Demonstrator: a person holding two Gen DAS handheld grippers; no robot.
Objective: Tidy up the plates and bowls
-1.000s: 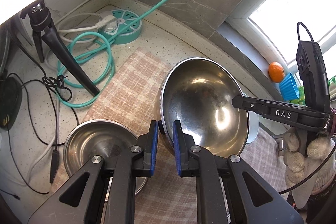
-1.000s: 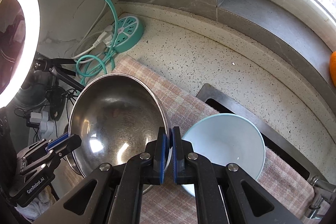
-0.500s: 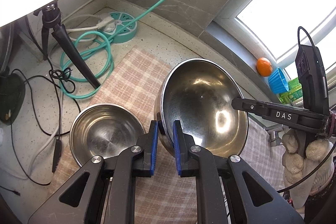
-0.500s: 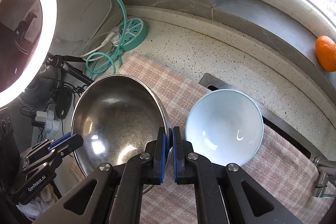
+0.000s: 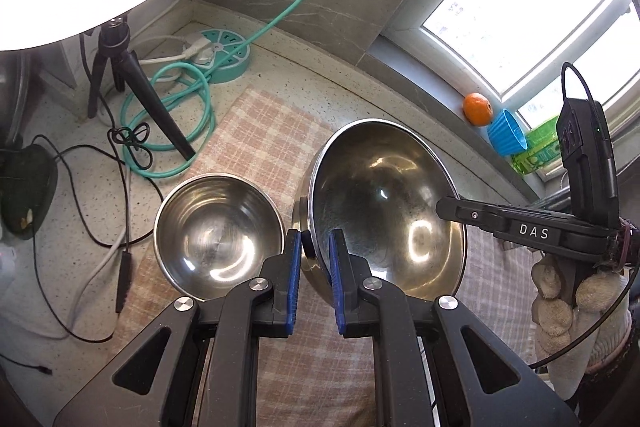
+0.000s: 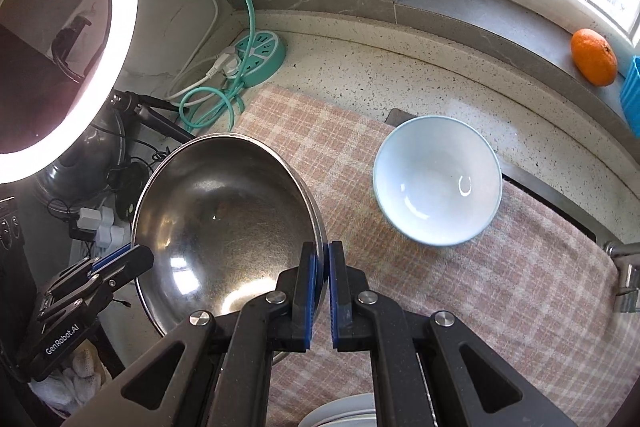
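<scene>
I've lifted the large steel bowl (image 5: 384,211) off the checked cloth (image 6: 460,287) since a second ago. Left claw (image 5: 314,281) and right claw (image 6: 322,301) both pinch its rim on opposite sides; its mouth tilts toward me.

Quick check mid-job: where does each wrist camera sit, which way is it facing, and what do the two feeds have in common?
Left wrist: on the left claw, looking steeply down at the checked cloth; its pads grip the large steel bowl by the rim, small steel bowl beside it; the right claw and a gloved hand show.
Right wrist: on the right claw, facing down; it pinches the opposite rim, with a pale blue bowl beyond; the left claw shows.
Shared: large bowl, cloth, teal power strip, orange.
</scene>
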